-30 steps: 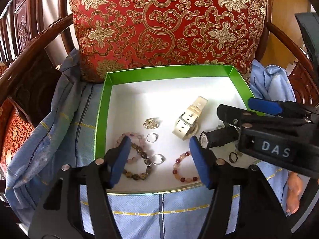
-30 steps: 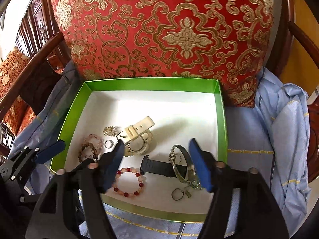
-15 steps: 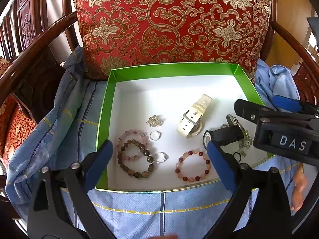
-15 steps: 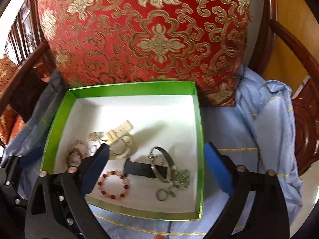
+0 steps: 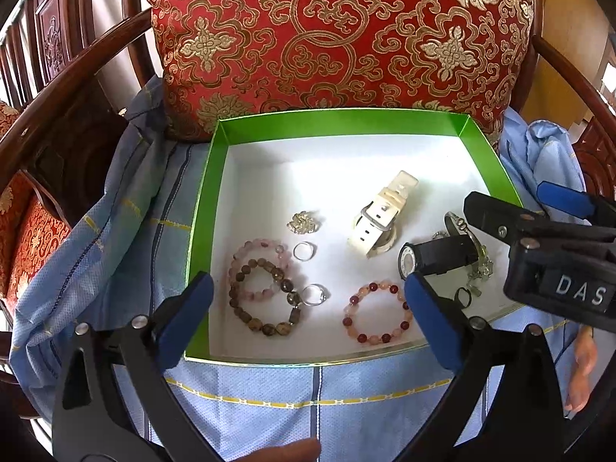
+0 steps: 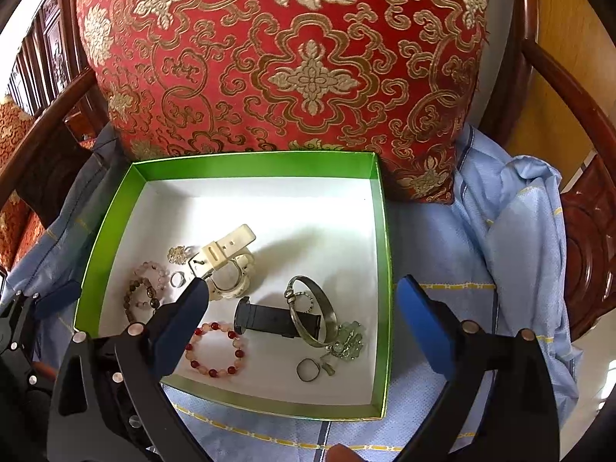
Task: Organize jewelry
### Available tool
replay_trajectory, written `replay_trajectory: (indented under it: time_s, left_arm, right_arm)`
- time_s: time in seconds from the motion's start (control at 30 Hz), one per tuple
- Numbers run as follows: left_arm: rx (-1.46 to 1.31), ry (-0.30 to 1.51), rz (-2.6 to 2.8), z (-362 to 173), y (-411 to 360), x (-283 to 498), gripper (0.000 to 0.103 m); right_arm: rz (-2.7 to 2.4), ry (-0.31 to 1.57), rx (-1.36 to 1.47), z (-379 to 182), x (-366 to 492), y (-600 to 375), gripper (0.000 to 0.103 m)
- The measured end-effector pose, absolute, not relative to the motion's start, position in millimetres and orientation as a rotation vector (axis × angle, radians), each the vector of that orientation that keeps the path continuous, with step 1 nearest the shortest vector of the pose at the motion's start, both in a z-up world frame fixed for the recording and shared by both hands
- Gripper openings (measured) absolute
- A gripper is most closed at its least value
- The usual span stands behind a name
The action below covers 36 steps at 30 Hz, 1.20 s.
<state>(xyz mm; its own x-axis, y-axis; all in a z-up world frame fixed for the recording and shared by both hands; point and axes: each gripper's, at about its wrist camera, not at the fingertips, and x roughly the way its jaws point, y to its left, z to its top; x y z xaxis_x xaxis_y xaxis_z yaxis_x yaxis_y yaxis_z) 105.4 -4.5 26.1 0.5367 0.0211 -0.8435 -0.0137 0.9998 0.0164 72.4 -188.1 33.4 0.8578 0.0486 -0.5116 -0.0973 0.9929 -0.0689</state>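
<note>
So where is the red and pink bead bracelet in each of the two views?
Left wrist view: red and pink bead bracelet lies low and right of centre, near the box's front wall.
Right wrist view: bracelet lies low and left of centre.
Shared landmark: the black watch just behind it.

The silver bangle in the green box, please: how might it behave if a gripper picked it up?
The silver bangle looks like rigid metal, so it should hold its shape. Its smooth surface could slip between pads. It lies across the black watch by the green charm, so lifting may disturb those.
</note>
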Motion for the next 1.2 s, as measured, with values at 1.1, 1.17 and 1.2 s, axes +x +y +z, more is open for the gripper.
replay_trajectory:
  time_s: [1.1,1.17,1.2]
  left_arm:
    - [0.027,1.025,0.04,23.1,-4.5,108.3,0.098]
    - [0.01,1.024,0.025,23.3,-3.0,107.9,0.098]
    - [0.004,1.019,0.026,23.6,-2.4,107.1,0.098]
  right_arm:
    - [0.084,0.549,-0.141,31.2,75.0,-185.0,0.097]
    - [0.084,0.549,-0.141,31.3,75.0,-185.0,0.097]
    - [0.084,0.548,-0.142,31.4,75.0,-185.0,0.097]
